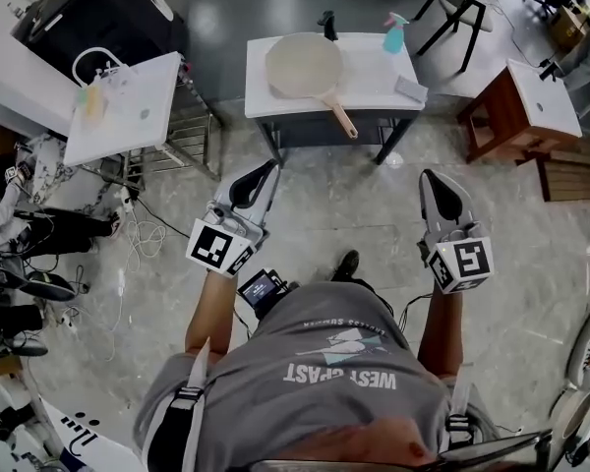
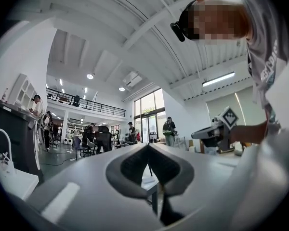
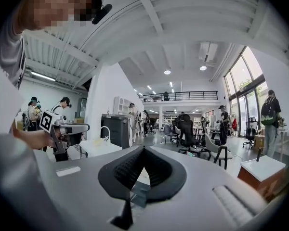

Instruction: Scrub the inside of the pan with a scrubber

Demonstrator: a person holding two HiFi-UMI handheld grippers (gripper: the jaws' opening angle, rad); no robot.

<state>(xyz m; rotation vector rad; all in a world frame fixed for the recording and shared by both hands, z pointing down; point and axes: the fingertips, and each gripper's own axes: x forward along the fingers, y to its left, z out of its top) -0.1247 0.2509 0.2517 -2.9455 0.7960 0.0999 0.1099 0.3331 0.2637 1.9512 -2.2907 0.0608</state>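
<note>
Stage: not begun, we stand well back from the worktop (image 1: 374,94) | pan (image 1: 305,65) lies on it, handle toward us, probably for easy reach | likely scrubber (image 1: 410,88) near its right edge | left gripper (image 1: 263,173) and right gripper (image 1: 433,185): held up before us, jaws together, empty, seemingly a ready pose

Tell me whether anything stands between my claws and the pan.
Nothing visible does. Only floor lies between the left claw, the right claw and the table where the pan rests.
</note>
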